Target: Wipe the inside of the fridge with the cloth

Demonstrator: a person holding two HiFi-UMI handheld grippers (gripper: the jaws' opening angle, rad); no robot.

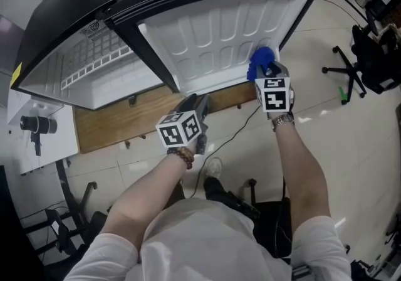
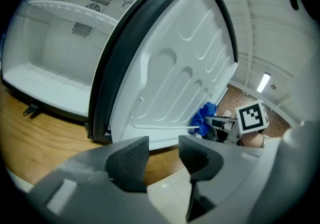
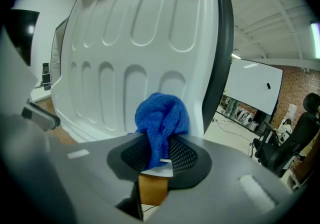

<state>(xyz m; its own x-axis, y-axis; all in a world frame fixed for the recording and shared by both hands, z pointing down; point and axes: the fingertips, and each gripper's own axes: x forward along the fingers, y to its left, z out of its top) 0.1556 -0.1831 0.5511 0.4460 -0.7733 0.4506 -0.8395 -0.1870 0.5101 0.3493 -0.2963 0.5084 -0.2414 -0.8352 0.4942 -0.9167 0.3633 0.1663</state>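
One blue cloth [image 3: 162, 118], one open fridge door [image 1: 213, 35], two grippers.
Right gripper [image 3: 159, 155] has its jaws pinched on the cloth, at the door's white inner face near its edge; left gripper [image 2: 164, 155] has its jaws apart and empty, below the door.

white tee [image 1: 207, 236] | bead bracelet [image 1: 184, 156] left wrist | metal watch [image 1: 283, 120] right wrist | left gripper [image 2: 164, 150], right gripper [image 3: 159, 154] grey | black-white marker cubes [image 1: 182, 129]

A low wooden platform [image 1: 113, 126] on the pale tiled floor [image 1: 351, 160] carries the open fridge [image 1: 94, 66], a black cable [image 1: 235, 129] trailing beside.
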